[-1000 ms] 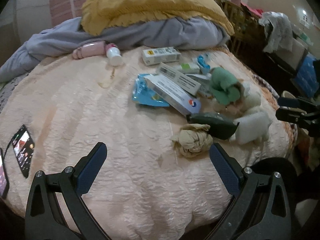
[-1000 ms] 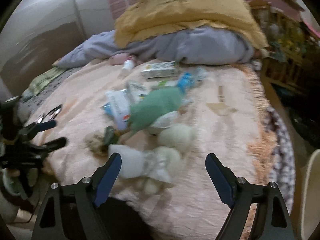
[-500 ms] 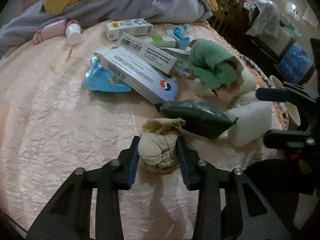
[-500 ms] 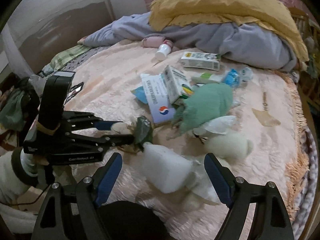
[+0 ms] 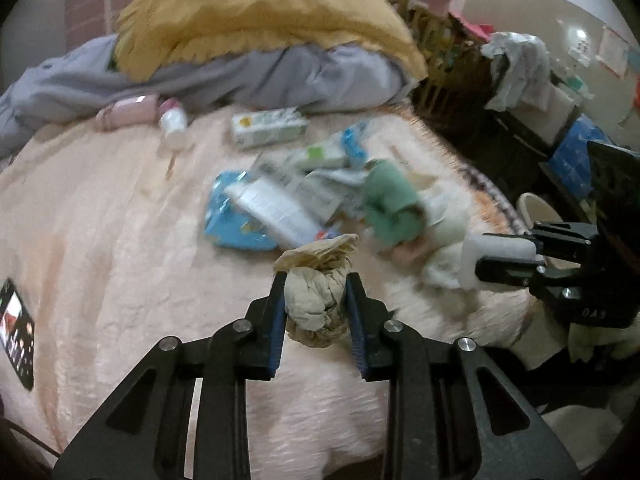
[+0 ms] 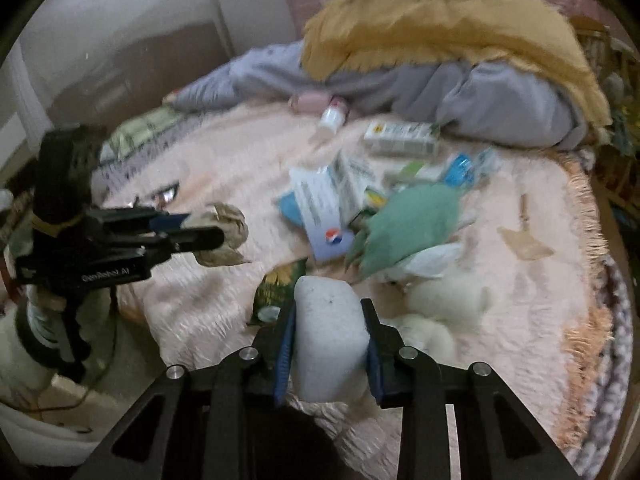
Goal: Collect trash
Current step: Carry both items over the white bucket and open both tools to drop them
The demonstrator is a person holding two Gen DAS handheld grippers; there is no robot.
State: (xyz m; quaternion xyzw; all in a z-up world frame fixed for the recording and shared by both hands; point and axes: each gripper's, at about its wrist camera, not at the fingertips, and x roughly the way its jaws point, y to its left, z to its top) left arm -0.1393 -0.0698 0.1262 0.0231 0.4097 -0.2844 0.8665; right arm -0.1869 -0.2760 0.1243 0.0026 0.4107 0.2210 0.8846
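Note:
My left gripper (image 5: 316,284) is shut on a crumpled beige paper wad (image 5: 316,300) and holds it above the pink bedspread (image 5: 120,260). It also shows in the right wrist view (image 6: 200,236) with the wad (image 6: 230,220). My right gripper (image 6: 330,312) is shut on a white foam block (image 6: 330,332), lifted near the bed's front edge; it shows in the left wrist view (image 5: 496,254) too. More trash lies mid-bed: a long white box (image 5: 276,210), a blue wrapper (image 5: 230,224), a green cloth (image 6: 408,224), a dark green packet (image 6: 280,284).
A yellow blanket (image 5: 260,16) over a grey quilt (image 5: 260,76) is heaped at the back. A small white bottle (image 5: 174,124) and a carton (image 5: 270,127) lie before it. A phone (image 5: 16,328) lies at the left. White fluffy lumps (image 6: 448,300) lie near the foam block.
My left gripper has lifted the paper wad off the bed and drawn back. My right gripper has shut on the white foam block and raised it.

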